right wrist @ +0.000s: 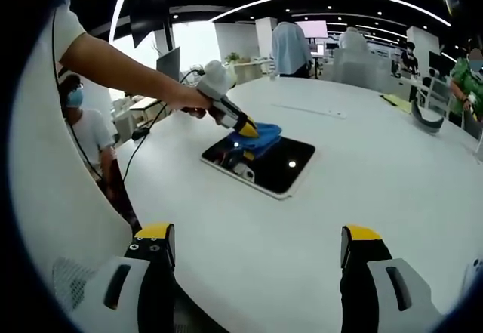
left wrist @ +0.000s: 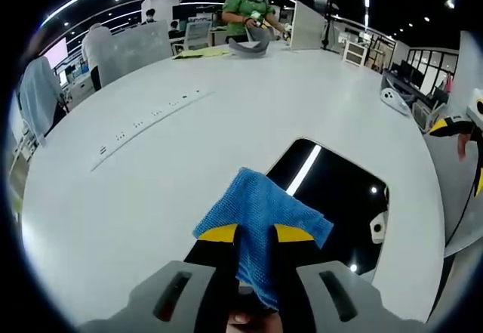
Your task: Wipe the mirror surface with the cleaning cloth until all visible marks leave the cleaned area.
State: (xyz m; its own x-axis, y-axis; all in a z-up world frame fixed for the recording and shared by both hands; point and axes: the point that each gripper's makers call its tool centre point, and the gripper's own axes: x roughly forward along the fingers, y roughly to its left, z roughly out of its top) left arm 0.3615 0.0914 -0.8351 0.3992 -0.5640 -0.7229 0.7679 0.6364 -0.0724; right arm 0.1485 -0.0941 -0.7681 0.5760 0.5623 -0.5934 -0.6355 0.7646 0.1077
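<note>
The left gripper (left wrist: 255, 235) has its yellow-tipped jaws pinched on a blue cleaning cloth (left wrist: 260, 216), which bunches between them and fans out ahead in soft folds; in the right gripper view the same gripper (right wrist: 249, 130) holds the cloth (right wrist: 263, 137) low over the near corner of the mirror (right wrist: 275, 165), though whether it already presses on the glass is hard to tell. The mirror (left wrist: 339, 197) lies flat on the white surface (left wrist: 151, 197), dark and glossy, throwing back the ceiling lights. The right gripper (right wrist: 256, 254) hangs well back from it with its jaws spread wide and nothing between them. The cloth looks light, limp and a little grippy, so a firm pinch on a gathered fold, as here, should leave enough loose fabric to drag flat across the glass. The mirror is likely stiff, slick and breakable, and it may slide on the smooth surface under a hard wipe; pressing at its rim with the free gripper would probably steady it
</note>
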